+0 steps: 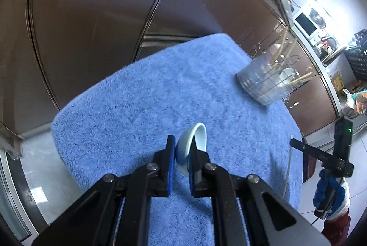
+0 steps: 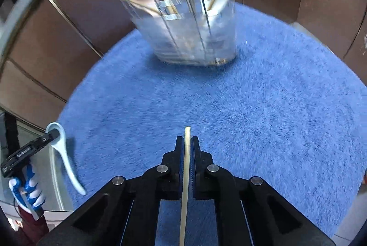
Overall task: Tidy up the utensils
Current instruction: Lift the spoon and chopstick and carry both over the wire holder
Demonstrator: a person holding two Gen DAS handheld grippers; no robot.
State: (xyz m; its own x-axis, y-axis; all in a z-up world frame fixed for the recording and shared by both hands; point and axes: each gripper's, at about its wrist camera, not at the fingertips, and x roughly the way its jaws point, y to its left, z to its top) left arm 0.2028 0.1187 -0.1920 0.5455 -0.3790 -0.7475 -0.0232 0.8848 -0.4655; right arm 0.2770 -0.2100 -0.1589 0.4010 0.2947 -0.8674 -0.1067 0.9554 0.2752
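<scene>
The blue terry towel [image 2: 263, 108] covers the worktop, and the clear ribbed plastic holder [image 2: 190, 23] stands dead ahead of the right tool [image 2: 188, 142], which pinches a pale chopstick [image 2: 186, 172] lengthwise. The left tool [image 1: 183, 149], probably farther off, clamps a pale blue ceramic spoon [image 1: 195, 138].

Right tongs [image 2: 188, 142] tight on a chopstick [image 2: 187, 168] (pale wood), above the blue towel [image 2: 252, 108]

I see brown cabinet panels [image 1: 96, 16] with metal trim filling the upper frame. At upper right, a bright white-walled room holds a microwave [image 1: 306, 23]. Pale floor [image 1: 36, 168] shows at lower left.
</scene>
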